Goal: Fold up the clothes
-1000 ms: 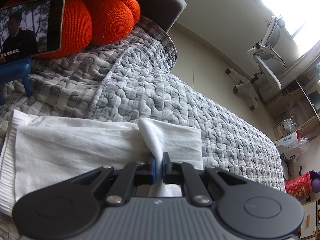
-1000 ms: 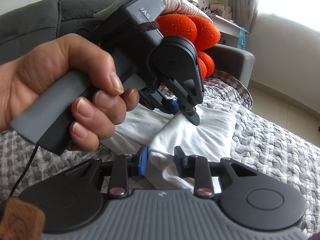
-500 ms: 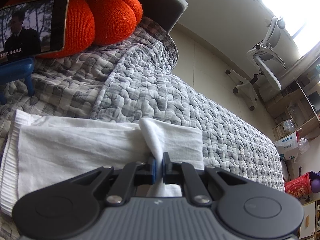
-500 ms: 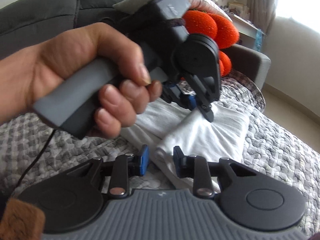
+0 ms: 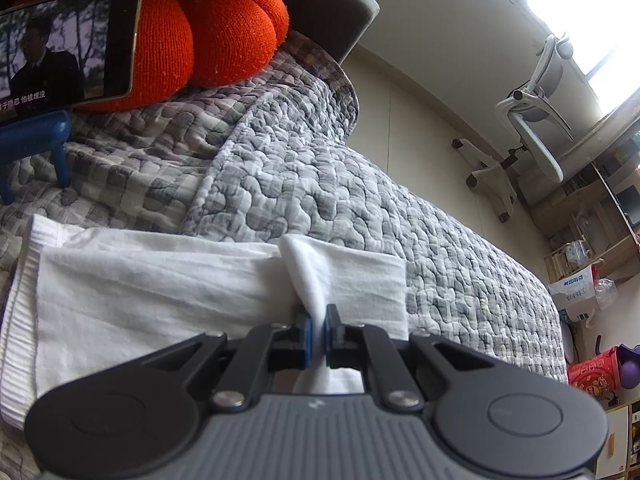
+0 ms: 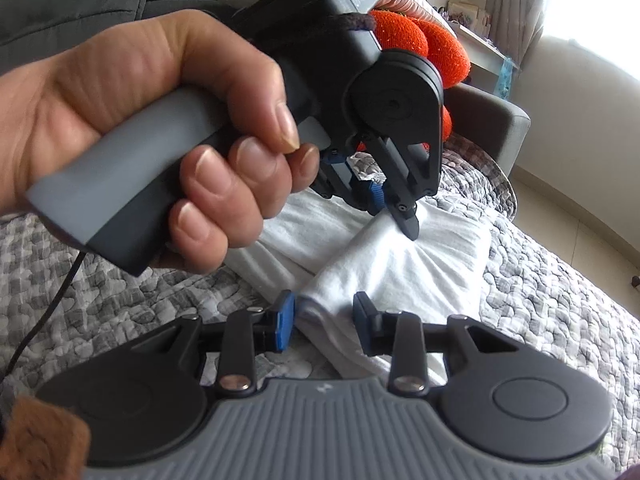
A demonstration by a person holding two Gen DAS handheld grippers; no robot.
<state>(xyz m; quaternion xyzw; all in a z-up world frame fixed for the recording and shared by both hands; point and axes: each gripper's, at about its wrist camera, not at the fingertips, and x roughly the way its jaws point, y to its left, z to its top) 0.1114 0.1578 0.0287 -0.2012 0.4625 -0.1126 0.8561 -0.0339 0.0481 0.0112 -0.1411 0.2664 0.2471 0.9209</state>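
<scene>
A folded white garment [image 5: 160, 292] lies on a grey quilted cover [image 5: 360, 208]. My left gripper [image 5: 317, 320] is shut on a raised pinch of the white cloth near its right end. The right wrist view shows the same gripper [image 6: 394, 216], held by a hand [image 6: 140, 120], tips down on the garment [image 6: 420, 264]. My right gripper [image 6: 324, 312] sits at the garment's near folded corner. Its jaws are opening, and the thick cloth edge lies between the blue pads [image 6: 285, 320] with a slight gap.
An orange knitted cushion [image 5: 208, 40] and a phone [image 5: 68, 48] on a blue stand [image 5: 36, 136] sit at the head end. A grey sofa back [image 6: 80, 12] rises behind. A white office chair [image 5: 536, 120] and cluttered shelves [image 5: 580, 264] stand off to the right.
The right gripper's jaws have spread wider around the garment's corner. The left gripper keeps its pinch on the cloth in the same place.
</scene>
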